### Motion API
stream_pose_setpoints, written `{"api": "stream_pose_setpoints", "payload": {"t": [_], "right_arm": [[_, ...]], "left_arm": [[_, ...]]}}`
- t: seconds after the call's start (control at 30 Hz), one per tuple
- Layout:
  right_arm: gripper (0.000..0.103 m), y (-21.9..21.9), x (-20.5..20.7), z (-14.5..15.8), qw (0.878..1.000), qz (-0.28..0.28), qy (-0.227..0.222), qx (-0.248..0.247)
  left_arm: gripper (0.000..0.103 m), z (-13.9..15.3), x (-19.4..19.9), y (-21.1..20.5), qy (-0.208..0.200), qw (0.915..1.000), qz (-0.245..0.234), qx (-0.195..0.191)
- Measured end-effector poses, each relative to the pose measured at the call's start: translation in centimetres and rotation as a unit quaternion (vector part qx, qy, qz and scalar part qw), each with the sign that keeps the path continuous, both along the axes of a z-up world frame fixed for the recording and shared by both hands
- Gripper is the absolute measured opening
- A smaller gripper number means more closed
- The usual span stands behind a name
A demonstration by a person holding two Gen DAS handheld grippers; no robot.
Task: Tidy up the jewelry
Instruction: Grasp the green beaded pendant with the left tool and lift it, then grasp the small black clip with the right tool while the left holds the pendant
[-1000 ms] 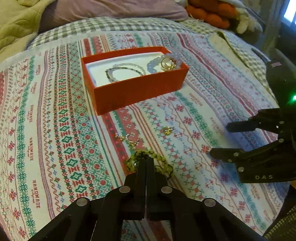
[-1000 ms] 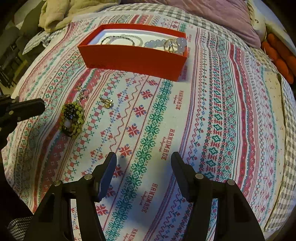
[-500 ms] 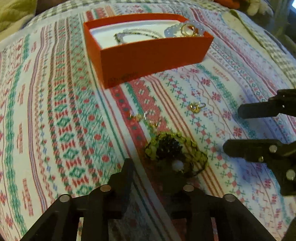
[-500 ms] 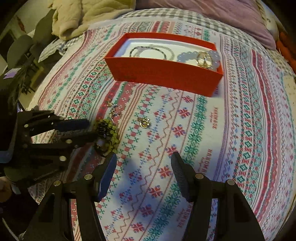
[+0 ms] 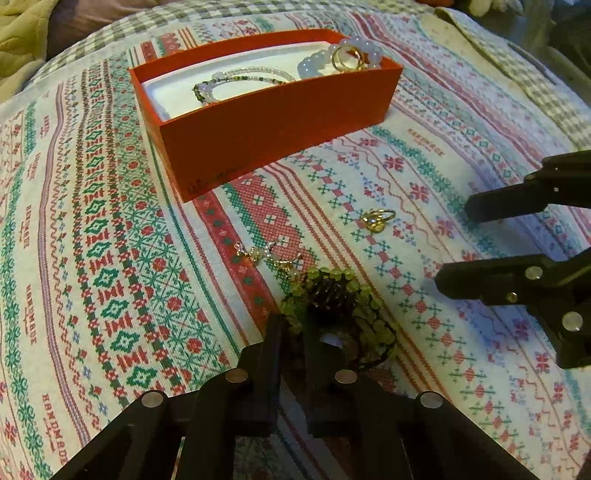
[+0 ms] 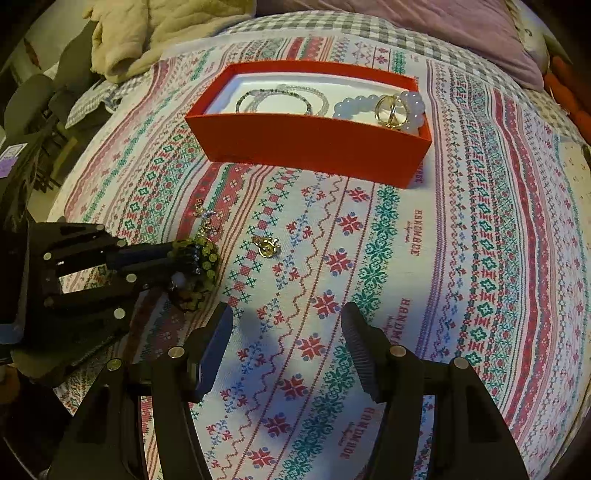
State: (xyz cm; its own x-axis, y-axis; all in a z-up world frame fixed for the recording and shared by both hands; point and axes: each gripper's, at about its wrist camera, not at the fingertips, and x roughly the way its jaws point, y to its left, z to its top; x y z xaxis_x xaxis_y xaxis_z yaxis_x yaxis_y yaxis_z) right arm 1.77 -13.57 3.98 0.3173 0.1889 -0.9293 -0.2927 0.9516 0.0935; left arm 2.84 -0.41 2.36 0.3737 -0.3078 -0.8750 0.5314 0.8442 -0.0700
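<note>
A red box (image 5: 280, 122) (image 6: 314, 147) on the patterned bedspread holds a thin bead necklace (image 5: 240, 79), a pale bead bracelet (image 6: 373, 105) and gold rings (image 6: 389, 110). On the cloth lie a green bead bracelet bundle (image 5: 340, 306) (image 6: 195, 266), a gold ring (image 5: 376, 219) (image 6: 266, 245) and small gold earrings (image 5: 269, 254) (image 6: 205, 218). My left gripper (image 5: 293, 325) (image 6: 173, 264) has its jaws nearly together on the near edge of the green bracelet. My right gripper (image 6: 288, 325) (image 5: 458, 243) is open and empty, to the right of the bundle.
A cream blanket (image 6: 147, 40) and a purple pillow (image 6: 424, 26) lie at the far end of the bed. A checked sheet (image 5: 524, 81) lies to the right. A dark chair (image 6: 33, 103) stands off the bed's left side.
My left gripper opened, came down over the green bracelet and has now narrowed on its near edge. The right gripper has come closer to the left one and stays open.
</note>
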Motion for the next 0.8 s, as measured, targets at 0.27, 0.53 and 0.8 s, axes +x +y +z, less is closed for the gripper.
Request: {"api": "stream_pose_setpoints", "payload": {"t": [0.27, 0.53, 0.8], "right_arm": [[0.064, -0.7, -0.3, 1.3, 1.000, -0.004, -0.015, 0.008], [0.064, -0.9, -0.2, 2.0, 0.999, -0.011, -0.023, 0.022], [0.064, 1.2, -0.1, 1.4, 0.999, 0.013, -0.013, 0.046]], "left_arm": [[0.004, 4.7, -1.9, 0.6, -0.047, 0.9978, -0.003, -0.047], [0.003, 8.8, -2.4, 1.9, -0.087, 0.9917, 0.014, -0.094], [0.004, 5.7, -0.6, 4.8, -0.039, 0.9938, 0.088, -0.056]]}}
